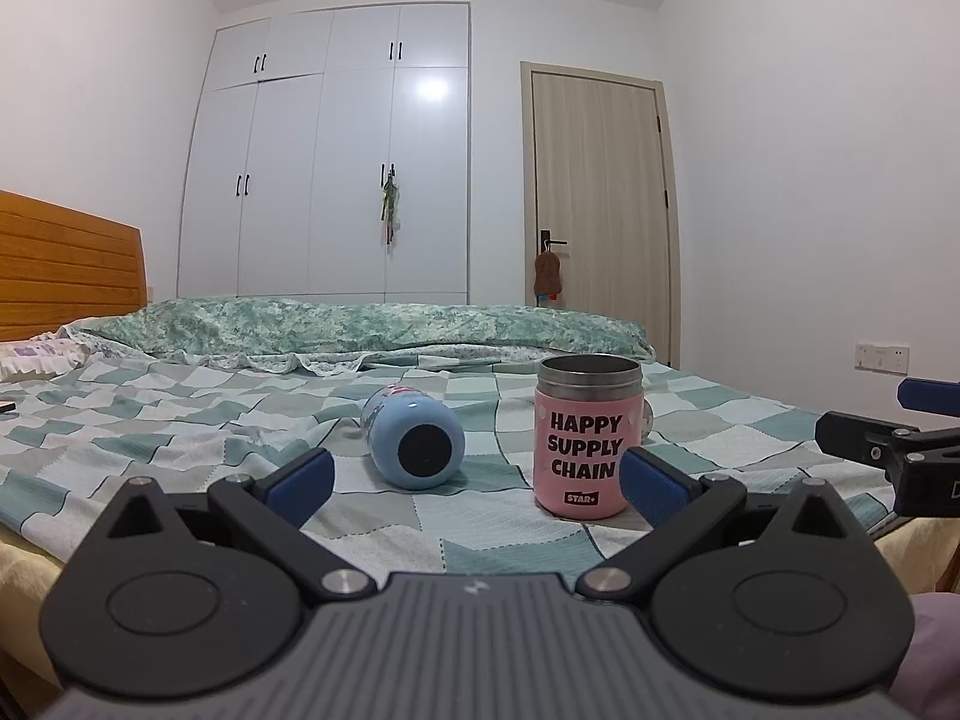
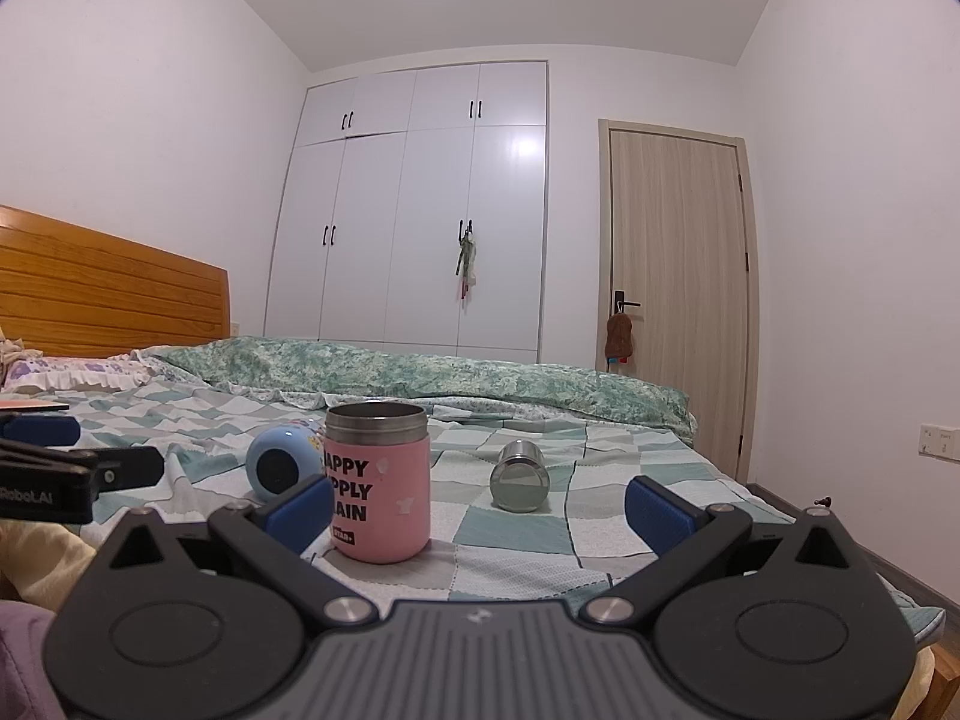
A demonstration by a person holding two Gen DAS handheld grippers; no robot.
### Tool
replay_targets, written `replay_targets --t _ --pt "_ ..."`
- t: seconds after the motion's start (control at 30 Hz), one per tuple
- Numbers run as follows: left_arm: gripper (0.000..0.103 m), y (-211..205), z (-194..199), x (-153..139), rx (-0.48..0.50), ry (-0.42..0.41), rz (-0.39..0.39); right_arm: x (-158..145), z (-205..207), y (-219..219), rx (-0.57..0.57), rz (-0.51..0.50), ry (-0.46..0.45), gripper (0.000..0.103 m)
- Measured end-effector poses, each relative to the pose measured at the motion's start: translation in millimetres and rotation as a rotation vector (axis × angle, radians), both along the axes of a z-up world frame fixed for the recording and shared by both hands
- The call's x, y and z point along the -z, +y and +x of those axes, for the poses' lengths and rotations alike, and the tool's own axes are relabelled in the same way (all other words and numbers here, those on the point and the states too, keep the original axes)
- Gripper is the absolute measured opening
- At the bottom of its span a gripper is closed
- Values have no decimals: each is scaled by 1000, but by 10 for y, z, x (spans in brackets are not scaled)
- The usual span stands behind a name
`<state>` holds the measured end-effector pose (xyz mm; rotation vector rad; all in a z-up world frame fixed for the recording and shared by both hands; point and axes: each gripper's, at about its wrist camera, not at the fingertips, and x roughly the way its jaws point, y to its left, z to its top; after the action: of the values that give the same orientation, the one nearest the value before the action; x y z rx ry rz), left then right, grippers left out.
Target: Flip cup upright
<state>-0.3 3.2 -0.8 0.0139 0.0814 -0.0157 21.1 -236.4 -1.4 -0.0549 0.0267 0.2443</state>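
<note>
A pink cup [image 1: 585,450] marked "HAPPY SUPPLY CHAIN" stands upright on the checked bedspread, open steel rim up; it also shows in the right wrist view [image 2: 379,483]. A light blue cup [image 1: 414,435] lies on its side with its base toward me, also in the right wrist view [image 2: 279,462]. A steel cup [image 2: 519,477] lies on its side to the right. My left gripper [image 1: 477,477] is open and empty, short of the blue and pink cups. My right gripper [image 2: 480,510] is open and empty, short of the pink and steel cups.
The bed [image 1: 180,414] carries a rolled green quilt [image 1: 360,324] at the back and a pillow [image 1: 36,354] at the left. A wooden headboard [image 1: 66,264], white wardrobe [image 1: 336,162] and door [image 1: 600,192] stand behind. The right gripper [image 1: 888,450] shows at the left view's right edge.
</note>
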Motion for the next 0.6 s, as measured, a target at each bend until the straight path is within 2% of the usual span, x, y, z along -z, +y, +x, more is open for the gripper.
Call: replay_targets --t 0.6 --pt "103 -18 0 1 -2 -1 1 0 4 1 0 -2 1 103"
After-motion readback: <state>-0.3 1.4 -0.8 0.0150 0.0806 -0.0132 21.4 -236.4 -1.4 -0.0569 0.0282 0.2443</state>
